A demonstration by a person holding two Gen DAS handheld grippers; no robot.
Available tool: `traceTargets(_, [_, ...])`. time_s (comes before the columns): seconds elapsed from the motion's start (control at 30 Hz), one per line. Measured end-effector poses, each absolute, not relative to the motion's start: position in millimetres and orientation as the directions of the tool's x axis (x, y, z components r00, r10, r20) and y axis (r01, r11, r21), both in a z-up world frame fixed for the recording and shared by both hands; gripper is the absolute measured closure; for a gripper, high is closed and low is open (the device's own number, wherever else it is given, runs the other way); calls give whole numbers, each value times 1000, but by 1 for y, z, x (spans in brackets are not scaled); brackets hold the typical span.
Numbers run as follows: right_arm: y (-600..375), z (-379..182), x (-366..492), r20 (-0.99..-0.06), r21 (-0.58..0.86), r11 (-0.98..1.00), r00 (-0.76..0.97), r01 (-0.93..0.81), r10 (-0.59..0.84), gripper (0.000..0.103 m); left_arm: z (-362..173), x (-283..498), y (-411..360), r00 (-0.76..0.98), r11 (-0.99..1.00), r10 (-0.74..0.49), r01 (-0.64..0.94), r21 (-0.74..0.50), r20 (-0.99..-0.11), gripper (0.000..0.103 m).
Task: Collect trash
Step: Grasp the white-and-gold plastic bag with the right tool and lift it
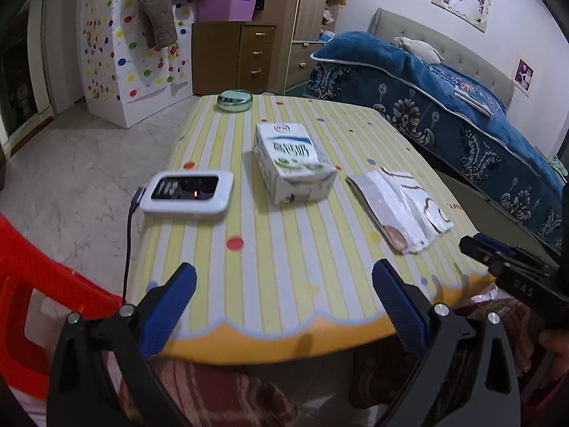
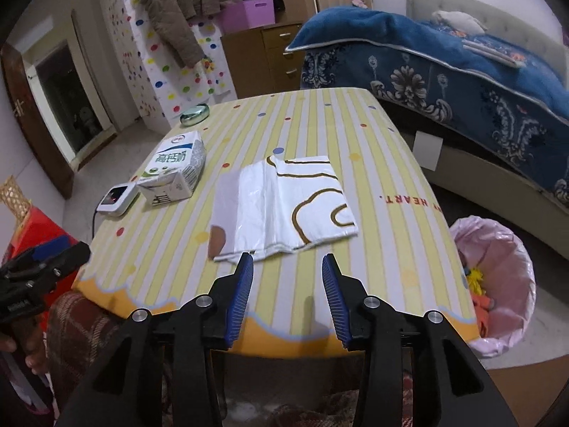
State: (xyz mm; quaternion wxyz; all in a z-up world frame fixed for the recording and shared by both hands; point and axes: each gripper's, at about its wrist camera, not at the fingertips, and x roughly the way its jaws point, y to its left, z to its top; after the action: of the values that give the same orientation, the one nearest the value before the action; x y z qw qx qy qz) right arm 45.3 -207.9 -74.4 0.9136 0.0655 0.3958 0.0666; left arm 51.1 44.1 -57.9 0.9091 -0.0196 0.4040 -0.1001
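A white and green milk carton (image 1: 291, 162) lies on its side on the striped table (image 1: 284, 256); it also shows in the right wrist view (image 2: 174, 169). A flat white wrapper with brown lines (image 2: 284, 206) lies near the table's front; it also shows in the left wrist view (image 1: 400, 208). My left gripper (image 1: 284, 277) is open and empty above the table's front edge, short of the carton. My right gripper (image 2: 288, 267) is open and empty, its left fingertip just at the wrapper's near edge.
A white device with a cable (image 1: 188, 195) lies left of the carton. A round green tin (image 1: 234, 100) sits at the far edge. A bin with a pink liner (image 2: 498, 281) stands right of the table. A red chair (image 1: 32, 302) is at the left, a bed (image 2: 462, 71) at the right.
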Motion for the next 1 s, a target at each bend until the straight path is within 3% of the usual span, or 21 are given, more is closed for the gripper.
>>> traceTargets(0.1, [-208, -63, 35, -691, 147, 985, 703, -86, 165, 54, -58, 44, 40, 651, 981, -190, 159, -113, -735, 7])
traceTargets(0.33, [-212, -72, 46, -683, 139, 985, 710, -106, 173, 53, -50, 39, 28, 663, 986, -149, 156, -58, -734, 7])
traceTargets(0.67, [-191, -91, 97, -699, 112, 979, 687, -169, 199, 49, -57, 57, 26, 670, 987, -154, 144, -76, -726, 7])
traceTargets(0.77, [-192, -98, 101, -702, 128, 978, 682, -163, 206, 40, -62, 63, 25, 664, 985, -163, 154, -80, -730, 7])
traceTargets(1.0, [-180, -112, 105, -714, 13, 985, 688, -174, 131, 34, -70, 71, 24, 653, 983, -178, 156, -100, -736, 7])
